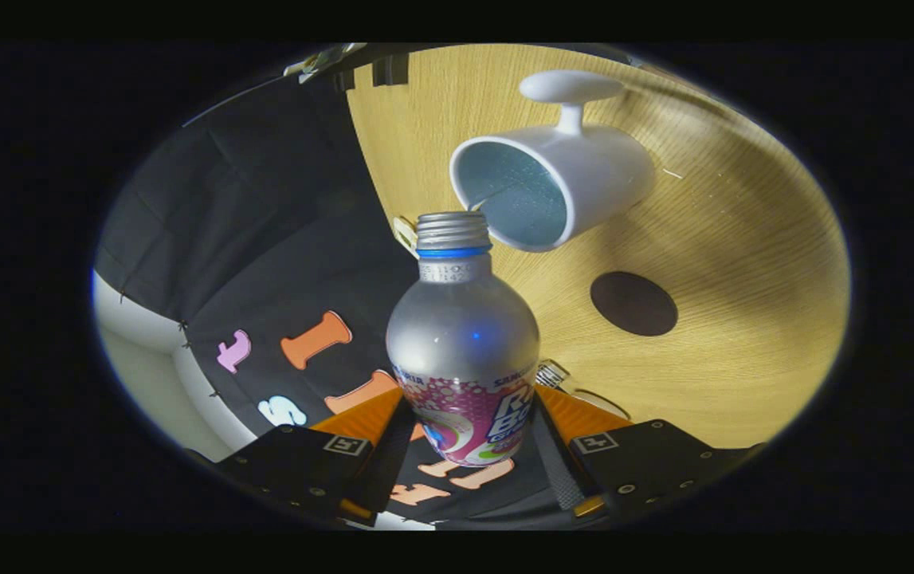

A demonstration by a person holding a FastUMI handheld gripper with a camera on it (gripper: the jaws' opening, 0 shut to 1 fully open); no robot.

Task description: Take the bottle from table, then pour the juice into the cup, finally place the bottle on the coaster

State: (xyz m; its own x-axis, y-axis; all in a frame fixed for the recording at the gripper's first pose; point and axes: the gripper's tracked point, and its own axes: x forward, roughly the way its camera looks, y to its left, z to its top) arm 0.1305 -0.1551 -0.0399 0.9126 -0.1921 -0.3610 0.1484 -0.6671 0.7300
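Now tongs (468, 434) grip bottle (463, 351), neck toward cup (552, 187).

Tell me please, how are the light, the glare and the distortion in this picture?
In the gripper view the fisheye lens bends the wooden table into a curve. A small blue glint sits on the bottle, held between the fingers of the tool. The white cup throws a soft shadow beside the dark coaster. The image is sharp.

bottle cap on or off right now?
On. The bottle, clamped between the gripper fingers, has its ribbed silver cap screwed on, neck toward the cup.
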